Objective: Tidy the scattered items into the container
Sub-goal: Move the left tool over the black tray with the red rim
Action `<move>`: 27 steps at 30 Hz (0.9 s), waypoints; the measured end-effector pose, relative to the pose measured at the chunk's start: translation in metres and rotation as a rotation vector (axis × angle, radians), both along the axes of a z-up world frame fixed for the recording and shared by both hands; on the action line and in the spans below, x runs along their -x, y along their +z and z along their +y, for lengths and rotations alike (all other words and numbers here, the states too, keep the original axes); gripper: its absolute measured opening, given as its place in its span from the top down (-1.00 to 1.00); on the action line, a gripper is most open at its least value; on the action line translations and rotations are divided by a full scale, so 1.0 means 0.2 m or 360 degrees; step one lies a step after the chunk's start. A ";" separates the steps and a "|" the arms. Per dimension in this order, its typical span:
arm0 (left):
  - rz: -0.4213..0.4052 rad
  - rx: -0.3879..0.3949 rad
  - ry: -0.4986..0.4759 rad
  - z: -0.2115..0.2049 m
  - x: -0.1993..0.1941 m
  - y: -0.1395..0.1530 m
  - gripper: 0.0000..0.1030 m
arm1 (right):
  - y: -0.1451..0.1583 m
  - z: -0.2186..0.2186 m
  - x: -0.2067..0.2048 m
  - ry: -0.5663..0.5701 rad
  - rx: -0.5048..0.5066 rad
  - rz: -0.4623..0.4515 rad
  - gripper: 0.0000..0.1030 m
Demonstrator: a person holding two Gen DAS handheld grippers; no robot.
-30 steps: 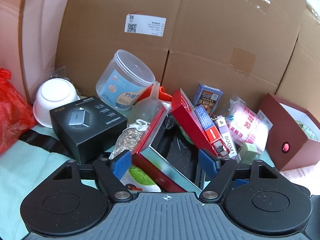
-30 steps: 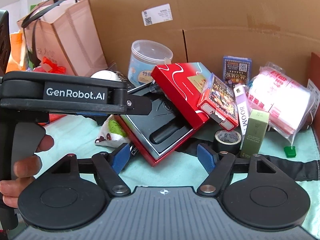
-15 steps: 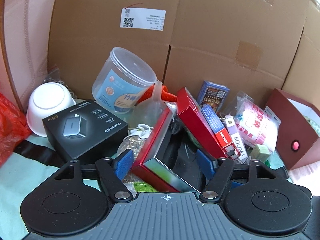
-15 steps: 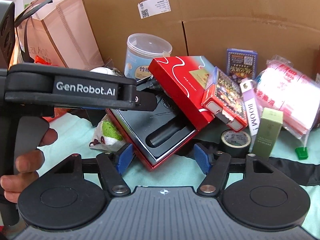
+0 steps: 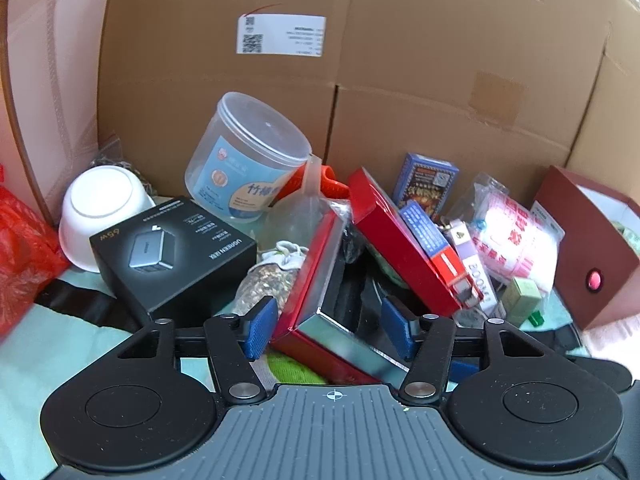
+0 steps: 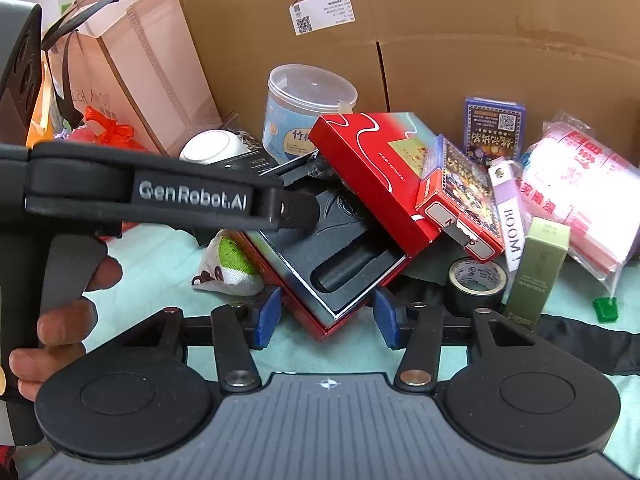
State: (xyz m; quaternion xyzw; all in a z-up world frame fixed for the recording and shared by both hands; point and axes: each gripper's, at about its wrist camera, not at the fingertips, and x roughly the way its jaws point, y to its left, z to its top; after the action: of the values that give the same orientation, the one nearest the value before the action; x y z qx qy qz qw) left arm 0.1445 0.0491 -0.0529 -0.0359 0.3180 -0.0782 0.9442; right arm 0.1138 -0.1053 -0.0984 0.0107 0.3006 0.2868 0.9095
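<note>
Left gripper: jaws closing; a corner of the red tray sits between the blue pads, which stand just beside its walls, and contact cannot be confirmed.
Right gripper: jaws closing; the tray's near corner lies between its blue pads, which are not seen pressing on it.
Red tray: open box with a dark insert and a black cylindrical item in its recess; it rests tilted on the pale green cloth.
Red lid: leans over the tray's far end, raised at an angle.
Card packs: one red pack rests on the lid; one blue pack stands against the cardboard wall.
Clear jar: tilted, behind the black charger box.
White bowl: upturned, left of the charger box.
Tape roll: on the cloth, just beside the green carton.
Pink bag roll: right of the cartons.
Maroon box: open, at the far right edge of the left view.
Person's hand: wrapped around the left gripper's handle.
</note>
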 end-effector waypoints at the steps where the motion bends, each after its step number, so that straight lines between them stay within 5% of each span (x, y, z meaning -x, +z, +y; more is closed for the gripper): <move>1: 0.0003 -0.0006 -0.0002 -0.01 0.02 0.00 -0.36 | 0.01 -0.01 0.01 -0.0003 -0.0004 -0.0007 -0.07; 14: 0.0049 0.0096 0.0021 -0.07 0.28 0.03 -0.28 | 0.09 -0.15 0.24 0.0048 -0.0013 -0.0055 -0.06; 18: 0.0081 0.0130 -0.0005 -0.11 0.39 0.02 -0.42 | 0.12 -0.20 0.35 0.0058 0.0003 -0.0090 -0.06; 20: 0.0122 0.0213 -0.0087 -0.13 0.44 0.01 -0.28 | 0.15 -0.22 0.41 0.0150 -0.0022 -0.0099 0.15; 24: 0.0134 0.0202 -0.0133 -0.21 0.53 0.01 -0.07 | 0.16 -0.17 0.56 0.0206 0.0173 -0.0259 0.09; 27: 0.0113 0.0155 -0.0113 -0.22 0.57 0.01 -0.32 | 0.16 -0.20 0.57 0.0214 0.0142 -0.0225 0.02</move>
State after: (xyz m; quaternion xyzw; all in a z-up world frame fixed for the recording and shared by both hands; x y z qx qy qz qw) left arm 0.0311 0.0056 -0.0518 -0.0733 0.3481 -0.1256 0.9261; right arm -0.0007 -0.1447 -0.0673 -0.0701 0.2482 0.3335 0.9068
